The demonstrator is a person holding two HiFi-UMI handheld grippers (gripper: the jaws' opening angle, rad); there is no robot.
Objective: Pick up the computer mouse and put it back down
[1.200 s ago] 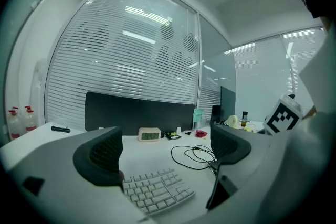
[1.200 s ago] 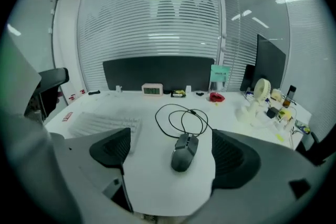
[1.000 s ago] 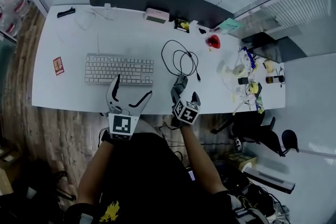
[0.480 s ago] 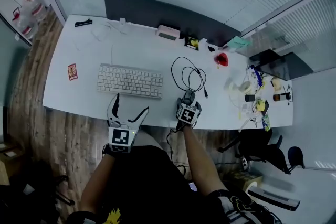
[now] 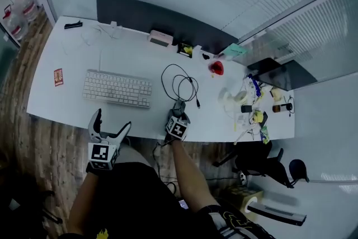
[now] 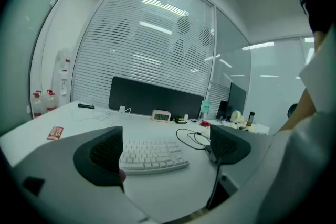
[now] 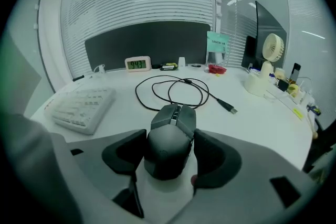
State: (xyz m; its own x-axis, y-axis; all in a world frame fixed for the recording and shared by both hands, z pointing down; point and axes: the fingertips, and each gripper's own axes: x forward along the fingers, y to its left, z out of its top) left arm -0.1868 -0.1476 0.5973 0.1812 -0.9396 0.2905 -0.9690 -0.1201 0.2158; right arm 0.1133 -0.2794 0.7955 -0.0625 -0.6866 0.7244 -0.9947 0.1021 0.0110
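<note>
Hovering closest to the person, just short of the keyboard's (image 5: 117, 88) front edge and out past the rim of the white worktop (image 5: 67, 99), the left gripper (image 5: 112, 120) has its jaws spread wide with nothing between them. In its own view the keyboard shows through the gap, farther off.

To the keyboard's right, near its front corner, the right gripper (image 5: 179, 112) points steeply down at the computer mouse (image 5: 179, 104). Its jaws have just been closing, and the right gripper view shows both dark pads pinching the grey mouse by its flanks. The mouse lies on the worktop close to the front edge, its buttons pointing away from the person.

Beyond the mouse, level with the keyboard's right end, the black cable (image 5: 180, 82) lies in loose loops, its plug end free on the worktop. A small red card (image 5: 58, 76) lies left of the keyboard. Past the keyboard's far edge a pale digital clock (image 5: 160, 38) stands against the dark panel (image 5: 151, 14) along the back of the worktop. A red object (image 5: 216, 68) sits well to the keyboard's right.
</note>
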